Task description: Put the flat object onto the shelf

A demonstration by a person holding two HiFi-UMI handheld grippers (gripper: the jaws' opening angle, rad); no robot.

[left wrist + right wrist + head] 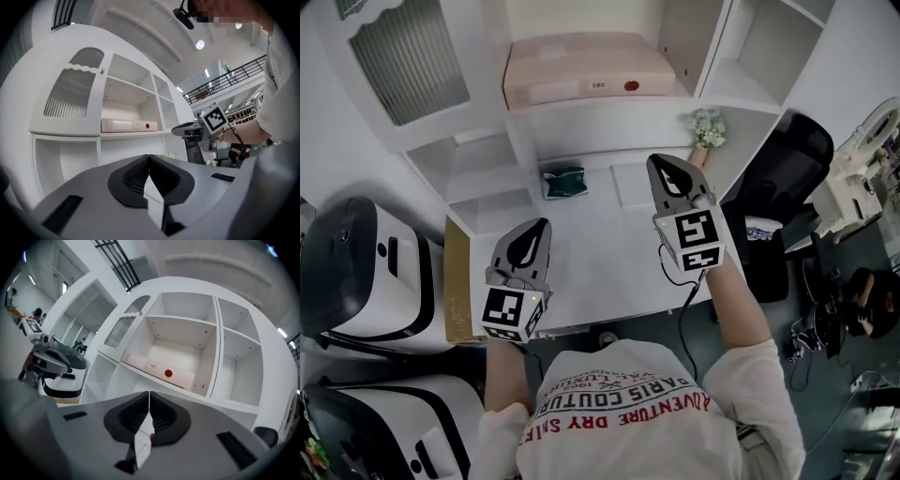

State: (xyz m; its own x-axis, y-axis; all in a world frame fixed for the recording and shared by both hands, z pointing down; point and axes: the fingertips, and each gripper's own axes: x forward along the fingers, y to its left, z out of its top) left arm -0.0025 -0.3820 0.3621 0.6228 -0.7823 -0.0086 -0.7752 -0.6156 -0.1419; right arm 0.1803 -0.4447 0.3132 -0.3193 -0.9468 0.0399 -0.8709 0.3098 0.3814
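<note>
Showing overhead only: green pouch [564,181], maybe, below box [581,67].

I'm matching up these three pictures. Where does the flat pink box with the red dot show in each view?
Head view: the flat pink box lies at top centre.
Left gripper view: left of centre, halfway down.
Right gripper view: near the middle, slightly right.
Shared landmark: the ribbed cabinet door, to the box's left in all three views.
</note>
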